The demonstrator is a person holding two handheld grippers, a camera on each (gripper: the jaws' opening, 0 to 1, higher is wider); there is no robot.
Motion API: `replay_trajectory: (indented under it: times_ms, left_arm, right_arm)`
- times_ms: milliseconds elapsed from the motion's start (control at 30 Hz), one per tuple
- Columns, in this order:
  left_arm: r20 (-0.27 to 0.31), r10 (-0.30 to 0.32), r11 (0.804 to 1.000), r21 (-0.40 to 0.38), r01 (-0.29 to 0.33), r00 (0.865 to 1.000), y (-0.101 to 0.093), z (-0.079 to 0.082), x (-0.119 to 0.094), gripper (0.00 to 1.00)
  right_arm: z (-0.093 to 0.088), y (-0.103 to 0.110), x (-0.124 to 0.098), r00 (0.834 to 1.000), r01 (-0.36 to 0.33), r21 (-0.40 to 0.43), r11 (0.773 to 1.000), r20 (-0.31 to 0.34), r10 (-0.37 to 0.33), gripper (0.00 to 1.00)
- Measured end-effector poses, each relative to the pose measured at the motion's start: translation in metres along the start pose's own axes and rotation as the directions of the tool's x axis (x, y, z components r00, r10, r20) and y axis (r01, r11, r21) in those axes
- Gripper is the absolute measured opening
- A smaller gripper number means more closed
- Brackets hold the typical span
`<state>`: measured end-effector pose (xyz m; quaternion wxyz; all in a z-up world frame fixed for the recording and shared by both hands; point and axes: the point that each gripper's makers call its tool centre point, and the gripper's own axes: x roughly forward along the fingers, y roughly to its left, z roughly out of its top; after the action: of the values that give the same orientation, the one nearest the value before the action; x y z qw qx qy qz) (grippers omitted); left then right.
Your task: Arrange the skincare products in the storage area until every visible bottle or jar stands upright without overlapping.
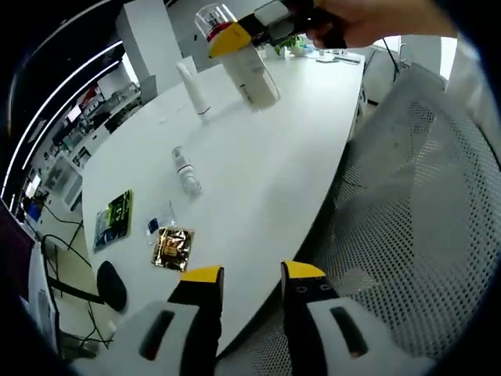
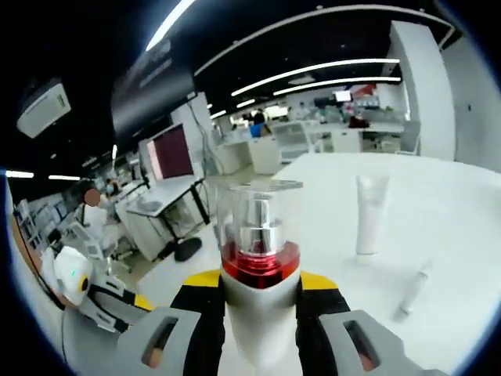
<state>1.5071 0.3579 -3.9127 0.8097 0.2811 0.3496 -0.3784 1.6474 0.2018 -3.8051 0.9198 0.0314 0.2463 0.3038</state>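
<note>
My right gripper [image 2: 259, 288] is shut on a white pump bottle [image 2: 259, 274] with a red collar and a clear cap, held above the white table [image 2: 438, 204]. In the left gripper view the same bottle [image 1: 249, 70] hangs tilted over the table's far part, gripped by the right gripper [image 1: 235, 35] in a person's hand. A white tube [image 1: 194, 90] stands upright on the table; it shows as a tube [image 2: 370, 213] in the right gripper view too. A small clear bottle [image 1: 185, 171] lies on its side mid-table, also seen as a slim bottle [image 2: 415, 291]. My left gripper [image 1: 252, 276] is open near the table's edge.
A gold foil packet [image 1: 172, 248], a small blue-and-clear sachet [image 1: 159, 220] and a green card [image 1: 113, 218] lie near the table's left edge. A mesh chair back [image 1: 423, 204] stands at the right. Desks, monitors and a seated person [image 2: 86, 207] fill the room beyond.
</note>
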Motion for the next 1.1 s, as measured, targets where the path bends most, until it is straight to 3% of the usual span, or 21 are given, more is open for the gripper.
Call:
replay_trajectory:
  times_ms: [200, 367, 567, 767, 1100]
  left_arm:
    - [-0.003, 0.002, 1.0, 0.002, -0.002, 1.0, 0.0, 0.0, -0.001, 0.22]
    - [0.026, 0.031, 0.999, 0.019, -0.031, 0.999, 0.005, 0.005, -0.004, 0.2]
    - [0.013, 0.021, 1.0, 0.024, -0.021, 1.0, 0.002, 0.002, -0.001, 0.2]
    - [0.008, 0.012, 0.999, 0.034, -0.013, 1.0, 0.0, 0.001, 0.0, 0.19]
    - [0.001, 0.004, 0.999, 0.048, -0.004, 1.0, -0.002, 0.0, 0.002, 0.18]
  right_arm:
    - [0.0, -0.025, 0.015, 0.999, 0.035, -0.043, 0.998, -0.009, -0.036, 0.29]
    - [0.0, -0.042, 0.023, 0.998, 0.068, -0.065, 0.996, -0.002, -0.068, 0.29]
    - [-0.01, -0.058, 0.032, 0.994, 0.109, -0.101, 0.989, -0.008, -0.11, 0.29]
    - [-0.021, -0.056, 0.037, 0.994, 0.107, -0.186, 0.977, 0.015, -0.106, 0.29]
    - [-0.041, -0.052, 0.048, 0.996, 0.083, -0.23, 0.97, 0.002, -0.085, 0.29]
